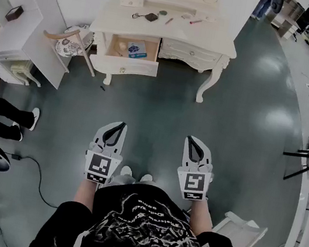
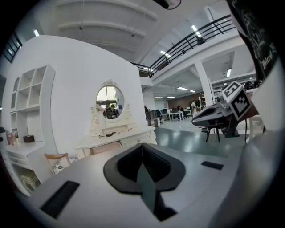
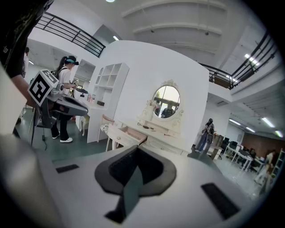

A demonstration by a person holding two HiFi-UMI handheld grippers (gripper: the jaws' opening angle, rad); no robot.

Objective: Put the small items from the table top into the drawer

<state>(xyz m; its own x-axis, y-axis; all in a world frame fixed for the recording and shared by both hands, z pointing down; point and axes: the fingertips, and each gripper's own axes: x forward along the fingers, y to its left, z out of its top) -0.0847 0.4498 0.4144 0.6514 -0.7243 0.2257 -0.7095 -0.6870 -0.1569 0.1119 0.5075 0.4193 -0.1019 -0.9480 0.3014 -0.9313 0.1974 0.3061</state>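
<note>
The person is standing well apart from the dressing table (image 1: 215,45), holding both tongs low before the body. The left gripper (image 1: 120,124) is showing its jaws pressed together with nothing between them, and the right gripper (image 1: 190,138) is doing likewise. The small items (image 1: 151,17) are lying scattered along the table top's back edge. The drawer (image 1: 130,65) is hanging open under its front left corner, and a blue thing (image 1: 137,49) is lying inside.
</note>
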